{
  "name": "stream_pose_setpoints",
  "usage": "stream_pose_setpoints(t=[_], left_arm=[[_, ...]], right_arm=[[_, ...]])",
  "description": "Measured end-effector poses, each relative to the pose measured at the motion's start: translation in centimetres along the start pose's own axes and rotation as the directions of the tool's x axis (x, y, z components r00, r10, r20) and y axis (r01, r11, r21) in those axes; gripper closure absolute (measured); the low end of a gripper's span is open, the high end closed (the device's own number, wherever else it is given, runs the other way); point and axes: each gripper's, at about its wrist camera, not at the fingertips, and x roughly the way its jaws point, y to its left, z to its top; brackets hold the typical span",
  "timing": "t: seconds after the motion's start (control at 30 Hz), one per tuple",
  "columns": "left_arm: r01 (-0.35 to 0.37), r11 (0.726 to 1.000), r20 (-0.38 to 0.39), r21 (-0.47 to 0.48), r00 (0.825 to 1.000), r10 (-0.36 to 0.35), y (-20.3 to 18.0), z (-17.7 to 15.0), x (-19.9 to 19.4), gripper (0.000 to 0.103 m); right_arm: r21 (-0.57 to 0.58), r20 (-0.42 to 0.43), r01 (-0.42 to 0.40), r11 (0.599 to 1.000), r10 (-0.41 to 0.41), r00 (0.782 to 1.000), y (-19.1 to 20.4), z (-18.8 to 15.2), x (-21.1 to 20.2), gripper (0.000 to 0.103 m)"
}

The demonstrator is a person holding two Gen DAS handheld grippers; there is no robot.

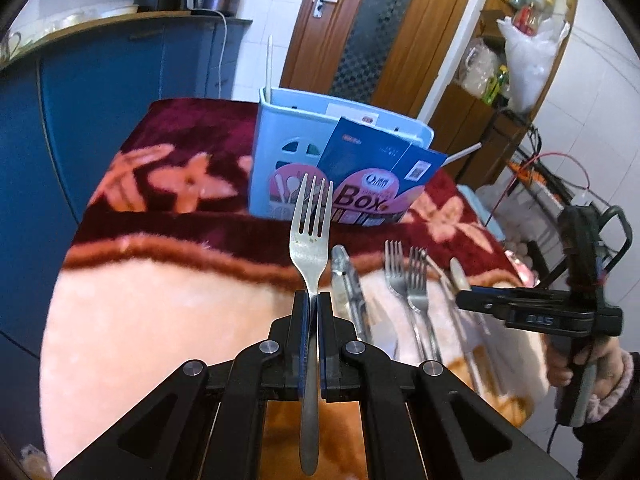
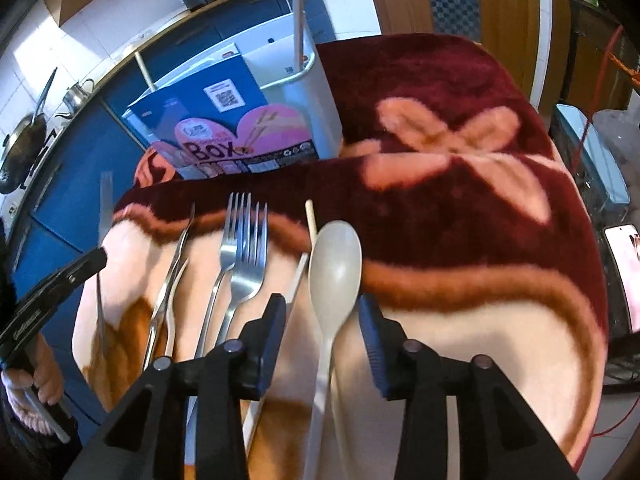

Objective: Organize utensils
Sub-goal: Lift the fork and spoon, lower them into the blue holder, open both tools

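Note:
My left gripper (image 1: 313,300) is shut on a steel fork (image 1: 311,228), held above the blanket with its tines pointing at the light blue utensil box (image 1: 276,140). Two forks (image 1: 408,276) and steel tongs (image 1: 346,276) lie to its right. My right gripper (image 2: 323,308) is open, its fingers either side of a beige plastic spoon (image 2: 335,264) lying on the blanket. Two forks (image 2: 244,248), tongs (image 2: 172,276) and chopsticks (image 2: 310,216) lie left of the spoon. The box (image 2: 320,92) stands behind, with a chopstick (image 2: 298,20) upright in it.
A red and pink floral blanket (image 1: 168,280) covers the table. Blue kitchen cabinets (image 1: 100,92) stand to the left, a wooden door (image 1: 380,20) behind, a cluttered shelf (image 1: 512,60) and cables to the right. The other hand-held gripper shows at the right edge of the left wrist view (image 1: 520,308).

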Motion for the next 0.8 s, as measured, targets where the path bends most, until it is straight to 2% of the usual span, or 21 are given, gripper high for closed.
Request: stream_pose_setpoints(t=[0.17,0.23,0.3,0.47,0.63,0.8], left_arm=[[0.007,1.000,0.052,0.005,0.999,-0.008,-0.5,0.6,-0.1,0.099],[0.002,1.000,0.085,0.016,0.996,-0.003,-0.7,0.8,-0.4,0.099],[0.007,1.000,0.110,0.017,0.994,-0.009,-0.9,1.1,-0.5,0.099],[0.026,0.999,0.160,0.019,0.987,-0.029,-1.2,1.9,-1.0,0.099],[0.023,1.000,0.222,0.008,0.975,-0.024,-1.5,3.5,-1.5,0.099],[0.028,1.000,0.285,-0.014,0.958,-0.023,-1.3,5.8,-1.8,0.099]], right_arm=[[0.015,0.008,-0.010,1.000,0.010,1.000,-0.5,1.1,0.6,0.062],[0.004,0.014,0.013,1.000,-0.014,1.000,-0.5,1.2,0.8,0.072],[-0.010,0.028,0.022,1.000,-0.022,0.999,-0.4,1.1,0.7,0.073],[0.004,0.115,-0.022,1.000,0.021,0.993,-0.5,0.8,-1.2,0.073],[-0.022,0.277,-0.065,0.998,0.069,0.958,0.3,0.3,-4.6,0.073],[-0.036,0.407,-0.074,0.997,0.082,0.910,1.0,0.2,-6.8,0.073]])
